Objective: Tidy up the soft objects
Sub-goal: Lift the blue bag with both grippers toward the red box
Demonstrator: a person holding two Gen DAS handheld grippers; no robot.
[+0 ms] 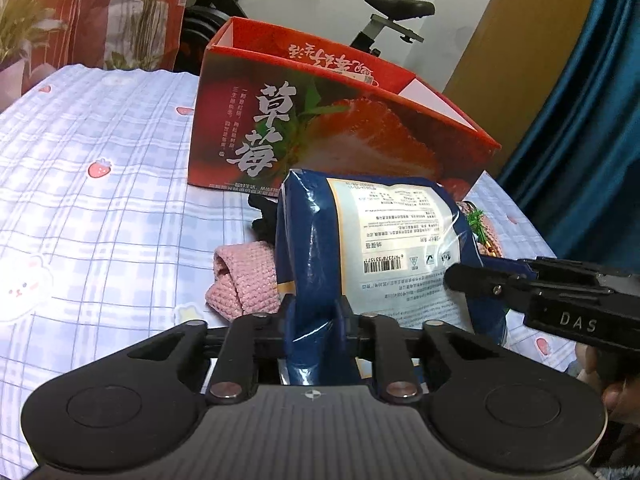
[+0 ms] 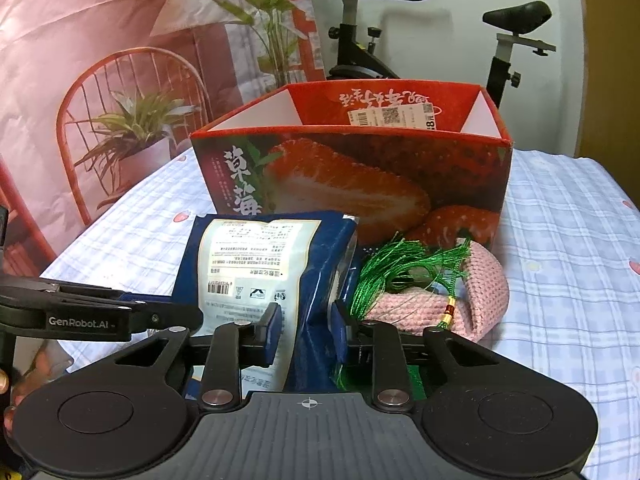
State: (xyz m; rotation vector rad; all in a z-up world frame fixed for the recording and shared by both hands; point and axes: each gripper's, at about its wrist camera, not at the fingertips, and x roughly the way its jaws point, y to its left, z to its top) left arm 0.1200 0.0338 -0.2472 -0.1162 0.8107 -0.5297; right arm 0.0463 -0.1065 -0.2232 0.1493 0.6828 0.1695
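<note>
A blue snack bag [image 1: 372,240] with a white label is held up between both grippers in front of the red strawberry box [image 1: 320,128]. My left gripper [image 1: 318,316] is shut on the bag's left edge. My right gripper [image 2: 306,324] is shut on the bag's [image 2: 260,264] right edge and also shows in the left wrist view [image 1: 464,280]. The box [image 2: 360,184] stands open-topped behind. A pink knitted piece [image 1: 244,280] lies under the bag; it also shows in the right wrist view [image 2: 476,292] with a green tassel [image 2: 404,268] on it.
A checked cloth with strawberry prints [image 1: 100,184] covers the table. A small black object [image 1: 262,212] lies by the box base. An exercise bike [image 2: 400,28] and a printed curtain [image 2: 120,80] stand behind. A blue curtain [image 1: 588,120] hangs at right.
</note>
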